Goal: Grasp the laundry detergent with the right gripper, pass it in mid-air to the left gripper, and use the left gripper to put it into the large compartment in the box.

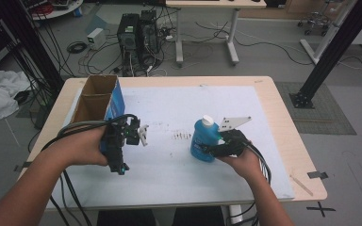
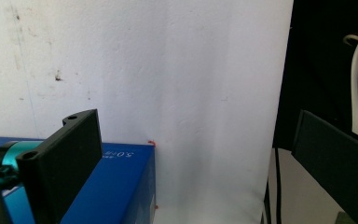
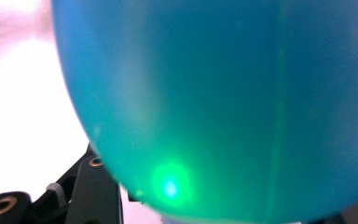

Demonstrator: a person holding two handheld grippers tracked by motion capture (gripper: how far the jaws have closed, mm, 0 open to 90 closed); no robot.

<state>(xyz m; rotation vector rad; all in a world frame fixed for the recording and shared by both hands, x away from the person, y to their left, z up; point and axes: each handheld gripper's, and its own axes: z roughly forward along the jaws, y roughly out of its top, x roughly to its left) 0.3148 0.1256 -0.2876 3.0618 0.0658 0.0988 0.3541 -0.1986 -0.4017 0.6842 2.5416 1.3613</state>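
Right jaws first: they are clamped on the blue bottle (image 1: 203,141), and in the right gripper view the blue bottle's translucent body (image 3: 223,107) swells right up against the lens, one black jaw peeking out at seven o'clock. The right gripper (image 1: 213,149) comes at it from four o'clock in the high view, gripping low on the body. The bottle stands upright on the white mat (image 1: 207,183), long axis vertical, white cap (image 1: 208,120) pointing up, a touch right of the table's centre.

Over to the left gripper (image 1: 133,134): its jaws are spread wide with nothing between them, and in the left gripper view the blue side of the cardboard box (image 2: 116,182) sits just behind the left-hand jaw. That open-topped box (image 1: 99,96) lies at nine to ten o'clock from the bottle, well apart, mouth facing up. My read: the bottle is bound for the box, so the right hand has to carry it leftward while the left steadies the carton
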